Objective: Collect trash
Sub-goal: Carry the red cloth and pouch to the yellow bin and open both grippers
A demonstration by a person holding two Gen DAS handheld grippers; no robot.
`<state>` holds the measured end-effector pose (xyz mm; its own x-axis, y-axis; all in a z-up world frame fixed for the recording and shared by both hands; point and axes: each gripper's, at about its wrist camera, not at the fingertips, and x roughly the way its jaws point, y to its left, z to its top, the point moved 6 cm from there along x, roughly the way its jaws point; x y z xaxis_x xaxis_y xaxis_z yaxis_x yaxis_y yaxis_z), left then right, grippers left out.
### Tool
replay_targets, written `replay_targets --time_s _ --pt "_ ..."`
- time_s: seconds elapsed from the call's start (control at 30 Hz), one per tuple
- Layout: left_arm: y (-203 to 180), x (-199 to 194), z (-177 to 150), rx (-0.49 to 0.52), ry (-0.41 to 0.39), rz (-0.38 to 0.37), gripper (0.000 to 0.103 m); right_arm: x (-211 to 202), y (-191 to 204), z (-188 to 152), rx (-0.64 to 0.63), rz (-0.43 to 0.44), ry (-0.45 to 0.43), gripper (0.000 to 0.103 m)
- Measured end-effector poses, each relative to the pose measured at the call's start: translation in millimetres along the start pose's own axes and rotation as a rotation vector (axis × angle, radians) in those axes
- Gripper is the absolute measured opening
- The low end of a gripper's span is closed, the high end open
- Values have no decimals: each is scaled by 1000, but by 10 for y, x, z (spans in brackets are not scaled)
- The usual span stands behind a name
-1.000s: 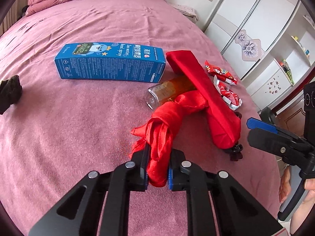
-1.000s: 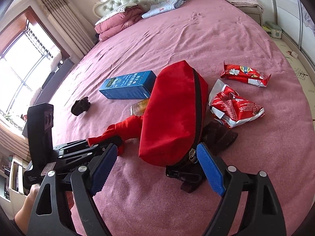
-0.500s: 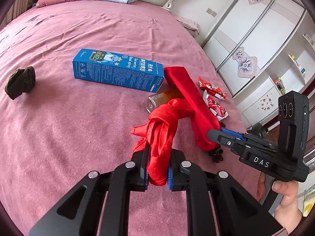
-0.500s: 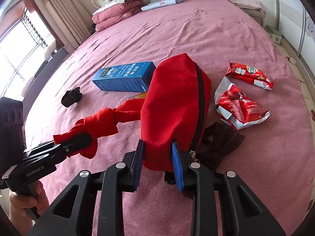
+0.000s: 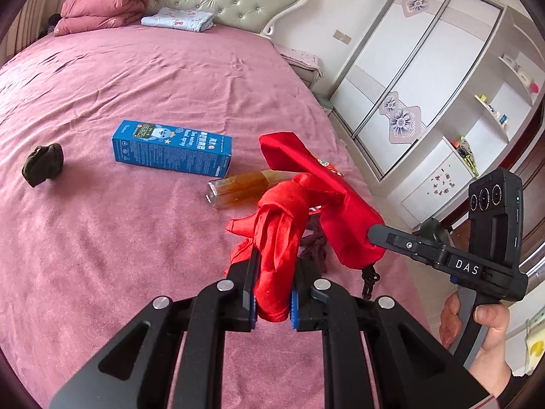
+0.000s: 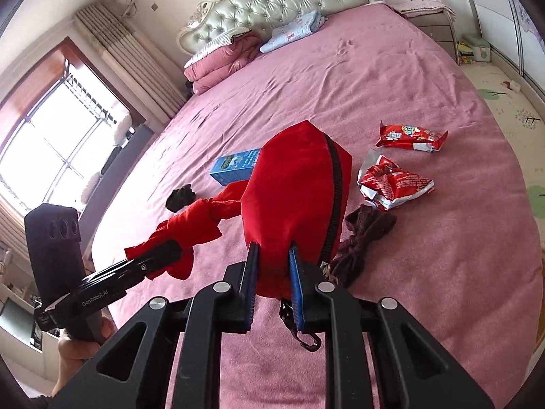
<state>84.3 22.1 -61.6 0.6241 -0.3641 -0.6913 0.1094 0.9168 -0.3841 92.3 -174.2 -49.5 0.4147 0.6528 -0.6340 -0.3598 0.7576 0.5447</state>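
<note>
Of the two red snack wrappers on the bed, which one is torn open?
The nearer wrapper, beside the red bag: crumpled, its silver inside showing. The farther wrapper lies flat and looks intact.

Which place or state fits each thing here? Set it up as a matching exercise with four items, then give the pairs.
Things:
1. red bag
2. blue box
3. glass bottle
4. snack wrappers

Places or states:
A. lying on the bedcover, label side up, apart from both grippers
B. pinched at its near end by the right gripper
C. crumpled, right of the bag
D. on its side, partly under the bag

Pairs: 1-B, 2-A, 3-D, 4-C
</note>
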Motion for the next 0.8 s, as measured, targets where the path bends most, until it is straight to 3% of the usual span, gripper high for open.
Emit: replay_targets --time_s 0.2,0.8 --pt "-402 -2 -14 43 -6 -30 13 -460 -210 -12 47 28 -55 17" --pt "-2003 727 -234 212 105 -158 14 -1808 -1474 -330 203 -81 -209 17"
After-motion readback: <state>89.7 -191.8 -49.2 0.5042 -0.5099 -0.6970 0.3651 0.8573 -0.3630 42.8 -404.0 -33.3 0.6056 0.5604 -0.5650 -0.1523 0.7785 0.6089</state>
